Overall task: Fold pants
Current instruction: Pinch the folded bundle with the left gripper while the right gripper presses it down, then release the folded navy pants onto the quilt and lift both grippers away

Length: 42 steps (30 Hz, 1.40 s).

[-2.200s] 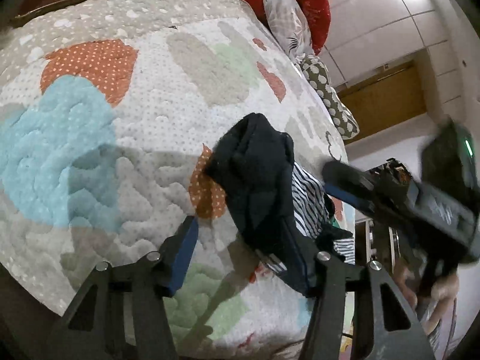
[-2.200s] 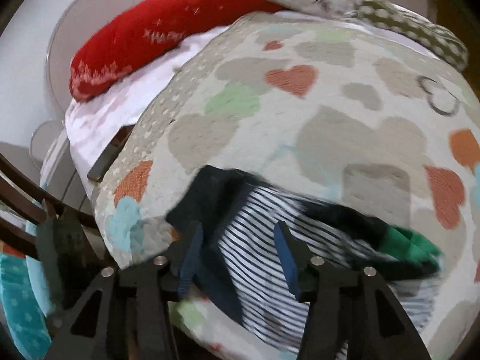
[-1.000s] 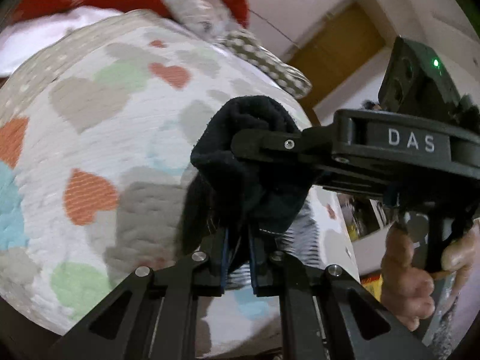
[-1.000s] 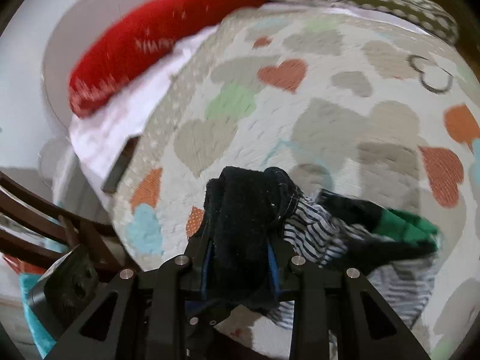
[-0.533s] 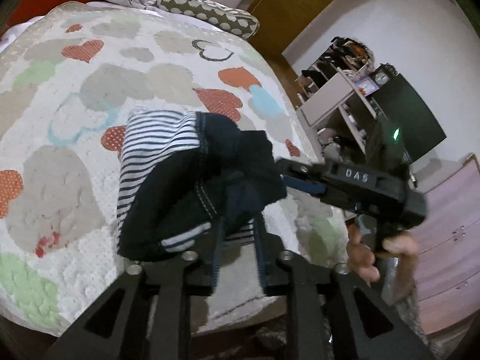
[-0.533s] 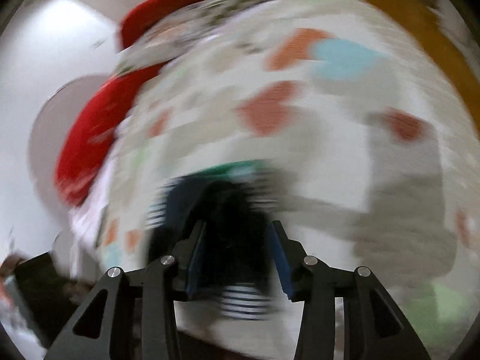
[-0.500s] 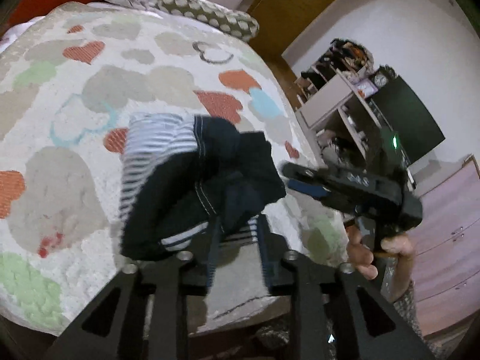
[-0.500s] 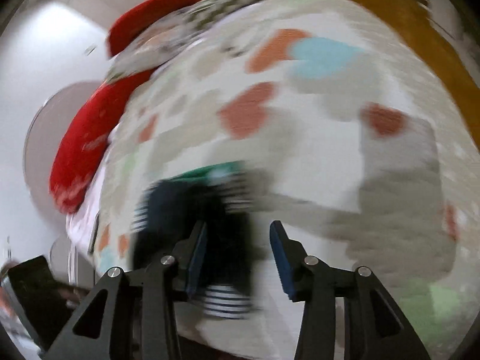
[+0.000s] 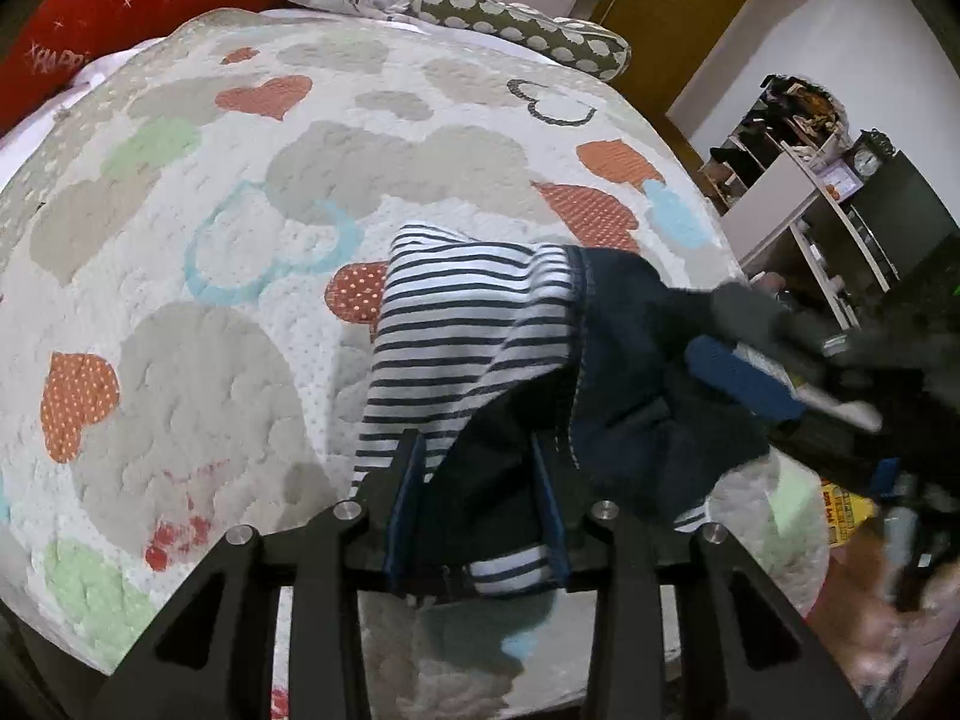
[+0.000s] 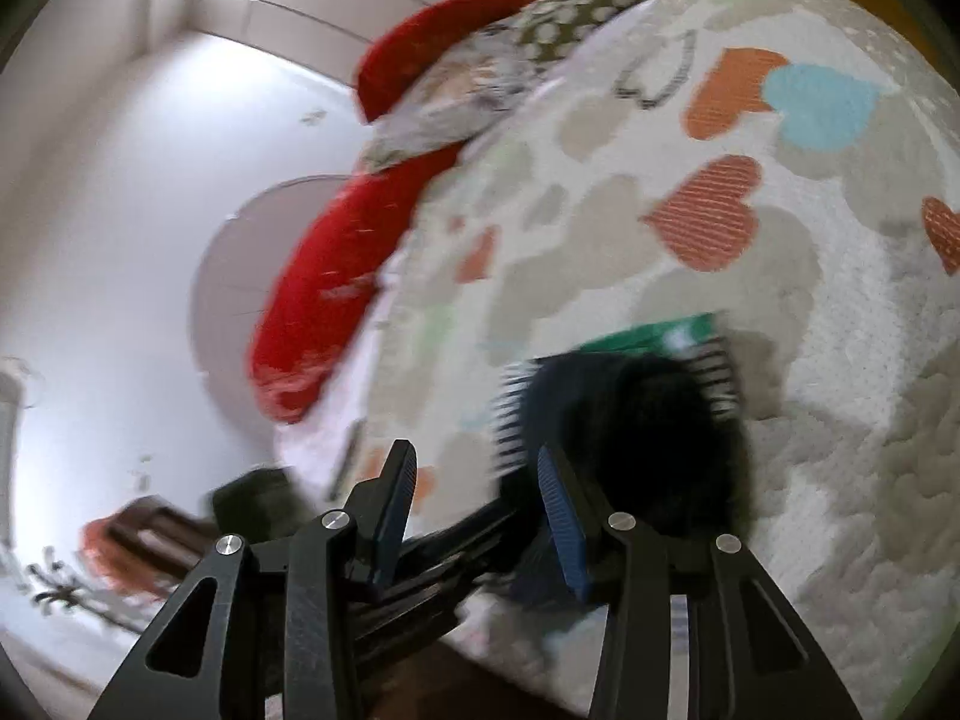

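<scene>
The pants, dark navy with a striped white lining turned out, lie bunched on the heart-patterned quilt. My left gripper is low over their near end. Its jaws are opening, with dark cloth and a striped hem lying loosely between the blue pads. The right gripper's blue pad shows blurred at the right, just over the dark cloth. In the right wrist view my right gripper stands open with nothing between its fingers. There the pants, with a green patch, lie just right of its right finger.
Red pillows and a dotted pillow line the bed's far end. A brown door and cluttered shelves stand beyond the right side. The quilt's near edge drops off below the grippers. A person's hand shows blurred at the lower right.
Both grippers were shut on the lifted dark cloth; the right one let go and swung aside. The pants have come down onto the quilt and the left jaws have spread apart.
</scene>
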Each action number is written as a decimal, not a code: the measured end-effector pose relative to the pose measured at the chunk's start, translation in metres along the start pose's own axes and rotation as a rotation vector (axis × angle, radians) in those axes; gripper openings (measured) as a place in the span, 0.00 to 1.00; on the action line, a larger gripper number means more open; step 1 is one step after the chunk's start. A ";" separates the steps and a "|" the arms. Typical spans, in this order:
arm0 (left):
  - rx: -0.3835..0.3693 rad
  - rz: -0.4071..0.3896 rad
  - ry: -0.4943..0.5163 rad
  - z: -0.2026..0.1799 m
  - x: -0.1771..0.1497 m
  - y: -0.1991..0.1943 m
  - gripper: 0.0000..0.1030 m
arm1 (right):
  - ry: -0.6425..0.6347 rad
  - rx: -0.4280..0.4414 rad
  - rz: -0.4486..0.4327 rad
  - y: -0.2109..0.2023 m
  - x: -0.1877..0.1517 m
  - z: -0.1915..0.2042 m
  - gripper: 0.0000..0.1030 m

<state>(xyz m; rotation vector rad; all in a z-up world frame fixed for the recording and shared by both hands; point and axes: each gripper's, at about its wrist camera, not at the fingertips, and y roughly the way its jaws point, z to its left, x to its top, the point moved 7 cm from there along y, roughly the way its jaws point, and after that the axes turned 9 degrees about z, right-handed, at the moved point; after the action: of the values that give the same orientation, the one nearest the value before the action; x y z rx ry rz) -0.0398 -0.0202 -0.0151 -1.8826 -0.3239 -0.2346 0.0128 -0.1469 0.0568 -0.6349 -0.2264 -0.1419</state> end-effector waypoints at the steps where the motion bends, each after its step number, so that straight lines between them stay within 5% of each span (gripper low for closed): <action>1: 0.001 0.002 0.001 0.001 0.000 0.002 0.38 | 0.017 -0.027 -0.015 0.004 0.000 -0.012 0.45; 8: -0.025 0.012 -0.011 0.003 0.001 -0.002 0.41 | 0.222 0.145 -0.091 -0.015 -0.015 -0.075 0.44; 12: -0.075 -0.023 -0.029 0.007 0.008 -0.019 0.42 | 0.210 0.037 -0.151 -0.037 -0.016 -0.086 0.52; 18: -0.184 -0.046 -0.139 0.031 0.034 -0.017 0.73 | 0.178 0.033 -0.145 -0.042 -0.021 -0.083 0.62; 23: -0.294 0.080 -0.124 0.024 0.046 0.025 0.79 | 0.140 -0.019 -0.073 -0.012 -0.021 -0.081 0.63; 26: -0.267 0.097 -0.110 0.017 0.044 0.038 0.71 | 0.094 -0.056 -0.032 0.007 -0.019 -0.080 0.59; 27: -0.286 0.101 -0.085 0.010 0.045 0.036 0.46 | 0.081 -0.066 -0.024 0.010 -0.018 -0.078 0.52; 31: -0.308 0.091 -0.083 0.006 0.059 0.028 0.37 | 0.059 -0.056 -0.007 0.007 -0.012 -0.069 0.37; 36: -0.242 0.021 -0.083 0.010 0.096 0.013 0.38 | -0.001 -0.083 -0.042 0.006 0.019 -0.046 0.37; 38: -0.163 0.002 -0.092 0.017 0.109 0.014 0.49 | -0.030 -0.107 -0.054 0.009 0.029 -0.039 0.37; 40: -0.045 0.000 -0.115 0.032 0.115 0.020 0.52 | -0.067 -0.180 -0.062 0.018 0.041 -0.038 0.41; 42: -0.003 0.014 -0.117 0.040 0.111 0.022 0.52 | -0.052 -0.288 -0.056 0.025 0.048 -0.048 0.43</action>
<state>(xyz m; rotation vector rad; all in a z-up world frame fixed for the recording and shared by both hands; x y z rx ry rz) 0.0721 0.0229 -0.0124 -1.9047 -0.3899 -0.1161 0.0717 -0.1592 0.0170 -0.9199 -0.2763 -0.2141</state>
